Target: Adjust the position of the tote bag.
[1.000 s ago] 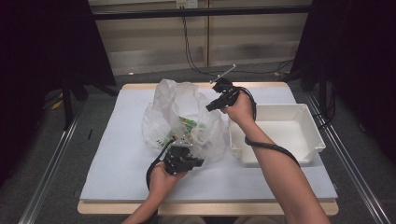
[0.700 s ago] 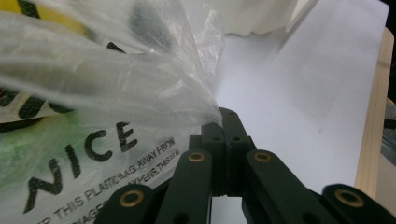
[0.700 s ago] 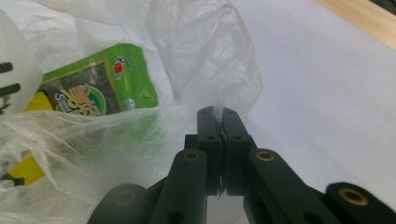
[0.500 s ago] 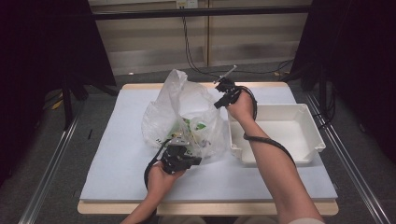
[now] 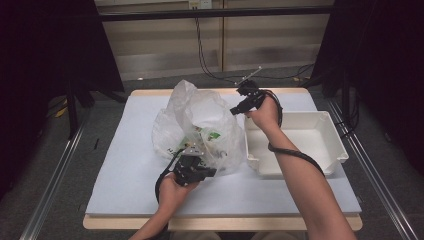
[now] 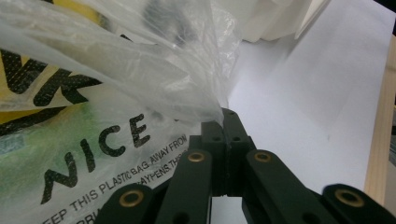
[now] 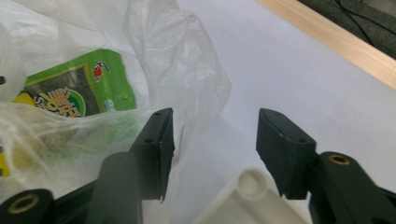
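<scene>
Table (image 5: 125, 165), pale sheet over wooden edge, filling the frame's lower middle. White tray (image 5: 320, 145), right of centre, rim just beside the bag. Clear plastic bag (image 5: 200, 125), centre frame: crumpled, translucent, black lettering and yellow print on its side, standing heaped. Green snack packet (image 7: 79, 88) inside, upper left of the right gripper view; other contents too blurred to name. Left gripper (image 6: 225, 122): jaws clenched on a fold of bag film. Right gripper (image 7: 215, 135): jaws just opened, nothing between them, film beside one jaw.
</scene>
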A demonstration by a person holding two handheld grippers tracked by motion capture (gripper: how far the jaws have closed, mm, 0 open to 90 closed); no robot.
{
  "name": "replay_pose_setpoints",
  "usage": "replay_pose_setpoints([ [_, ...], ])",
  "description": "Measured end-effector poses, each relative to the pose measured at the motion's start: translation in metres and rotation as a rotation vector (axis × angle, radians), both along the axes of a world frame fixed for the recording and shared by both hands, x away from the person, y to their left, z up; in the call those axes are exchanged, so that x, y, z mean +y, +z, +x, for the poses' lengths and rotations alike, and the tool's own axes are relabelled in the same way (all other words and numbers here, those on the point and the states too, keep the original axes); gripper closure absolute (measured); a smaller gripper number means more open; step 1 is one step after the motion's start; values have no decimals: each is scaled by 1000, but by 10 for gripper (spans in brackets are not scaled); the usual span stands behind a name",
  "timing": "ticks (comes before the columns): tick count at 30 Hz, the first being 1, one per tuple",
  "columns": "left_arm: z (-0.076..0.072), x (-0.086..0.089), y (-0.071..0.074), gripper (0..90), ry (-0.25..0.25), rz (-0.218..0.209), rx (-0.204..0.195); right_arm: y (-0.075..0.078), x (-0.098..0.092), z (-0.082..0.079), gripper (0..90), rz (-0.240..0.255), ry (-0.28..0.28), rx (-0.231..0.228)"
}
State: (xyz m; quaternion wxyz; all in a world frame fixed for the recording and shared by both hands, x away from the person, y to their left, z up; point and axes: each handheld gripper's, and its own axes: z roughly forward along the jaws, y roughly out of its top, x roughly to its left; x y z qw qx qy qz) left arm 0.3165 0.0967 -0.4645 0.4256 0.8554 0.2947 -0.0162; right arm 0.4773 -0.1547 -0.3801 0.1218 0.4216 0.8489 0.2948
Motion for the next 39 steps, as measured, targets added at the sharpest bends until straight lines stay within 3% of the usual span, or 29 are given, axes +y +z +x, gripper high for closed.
replay_pose_setpoints([
  [5,0,-1,0,900,-5,7,3,15,-4,-16,404,19,11,-25],
  [10,-1,-2,1,900,-7,13,-7,20,7,-36,400,34,79,-38],
  [14,-1,-1,2,900,-6,17,-3,12,21,-52,398,53,130,-35],
  [20,-1,2,2,900,5,3,-6,4,36,-62,371,89,171,-23],
  [28,-1,4,5,873,15,-2,-17,-8,59,-78,351,83,248,-5],
  [33,0,10,10,751,45,-29,-37,-18,64,-84,370,51,259,11],
  [39,4,27,23,548,108,-43,-70,-25,65,-86,568,31,285,30],
])
